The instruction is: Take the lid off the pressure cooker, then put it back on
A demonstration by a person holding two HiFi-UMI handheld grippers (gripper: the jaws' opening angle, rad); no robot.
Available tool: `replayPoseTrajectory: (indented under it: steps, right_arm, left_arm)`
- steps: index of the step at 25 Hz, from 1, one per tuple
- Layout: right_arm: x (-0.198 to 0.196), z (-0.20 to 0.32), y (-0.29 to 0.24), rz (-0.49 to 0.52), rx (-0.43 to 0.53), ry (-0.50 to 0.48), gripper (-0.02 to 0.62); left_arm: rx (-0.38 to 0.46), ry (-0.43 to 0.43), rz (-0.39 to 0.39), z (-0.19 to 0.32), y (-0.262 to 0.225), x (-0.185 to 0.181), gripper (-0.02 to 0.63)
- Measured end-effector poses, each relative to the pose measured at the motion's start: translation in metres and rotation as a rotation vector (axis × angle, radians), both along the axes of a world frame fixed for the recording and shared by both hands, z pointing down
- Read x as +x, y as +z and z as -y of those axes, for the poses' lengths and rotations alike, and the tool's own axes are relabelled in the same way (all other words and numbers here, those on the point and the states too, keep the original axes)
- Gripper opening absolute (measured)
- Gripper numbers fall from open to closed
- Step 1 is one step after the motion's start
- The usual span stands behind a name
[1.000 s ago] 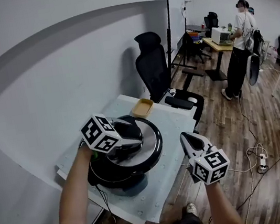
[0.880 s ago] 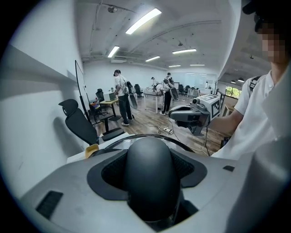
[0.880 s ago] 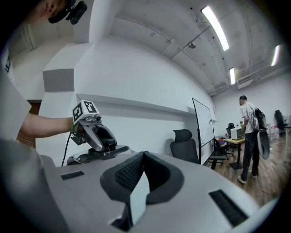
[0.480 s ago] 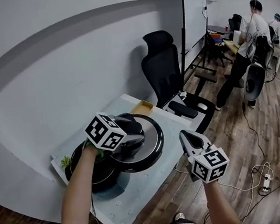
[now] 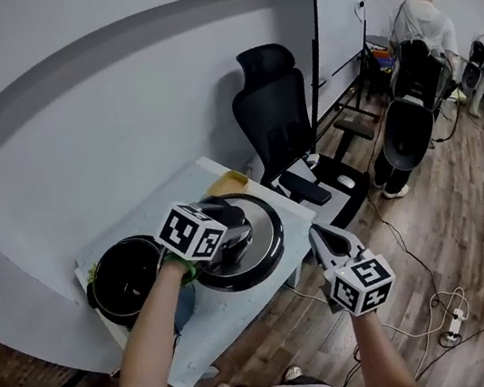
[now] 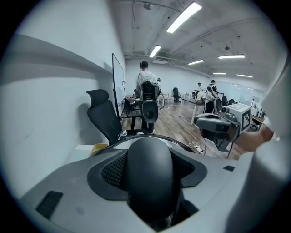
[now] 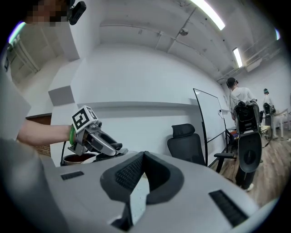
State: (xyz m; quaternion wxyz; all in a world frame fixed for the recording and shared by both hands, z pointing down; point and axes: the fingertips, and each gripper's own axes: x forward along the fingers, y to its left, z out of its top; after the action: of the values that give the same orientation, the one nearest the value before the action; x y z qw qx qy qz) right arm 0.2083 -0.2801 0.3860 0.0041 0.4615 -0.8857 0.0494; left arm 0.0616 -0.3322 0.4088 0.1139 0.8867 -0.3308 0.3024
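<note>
The open cooker (image 5: 126,281) stands at the left end of the table (image 5: 222,320); its interior is dark and any contents cannot be made out. The left gripper (image 5: 230,229) is clenched on the handle (image 6: 150,173) of the lid (image 5: 266,241), held off the cooker, just right of it. A yellow tray (image 5: 227,182) lies behind. The right gripper (image 5: 321,237) is closed on nothing, off the table's edge.

Centre left, the pressure cooker (image 5: 128,280) stands open, clear from above; the lid (image 5: 264,244) blocks the table (image 5: 226,315) just right of it, with a yellow tray (image 5: 227,182) and office chair (image 5: 276,109) crowding the far corner.
</note>
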Motion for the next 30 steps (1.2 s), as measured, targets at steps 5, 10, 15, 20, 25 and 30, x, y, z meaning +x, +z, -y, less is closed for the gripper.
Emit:
replayPoseTrajectory:
  steps: [5, 10, 15, 20, 25, 30]
  right_arm:
    - [0.022, 0.003, 0.014, -0.004, -0.03, 0.01, 0.0]
    - [0.036, 0.002, 0.028, -0.025, -0.067, 0.025, 0.0]
    - [0.049, 0.005, 0.048, -0.047, -0.113, 0.047, 0.0]
    - [0.053, 0.014, 0.064, -0.08, -0.141, 0.062, 0.0]
    - [0.049, 0.027, 0.079, -0.094, -0.168, 0.073, 0.0]
    - [0.043, 0.038, 0.088, -0.122, -0.184, 0.077, 0.0]
  left_arm:
    - [-0.001, -0.099, -0.036, 0.013, 0.034, 0.017, 0.277]
    - [0.005, -0.185, -0.053, 0.021, 0.072, 0.023, 0.277]
    - [-0.014, -0.247, -0.055, 0.036, 0.113, 0.024, 0.276]
    - [-0.036, -0.304, -0.048, 0.051, 0.155, 0.016, 0.277]
    - [-0.041, -0.336, -0.024, 0.068, 0.184, 0.007, 0.276]
    - [-0.049, -0.342, -0.013, 0.082, 0.206, 0.006, 0.276]
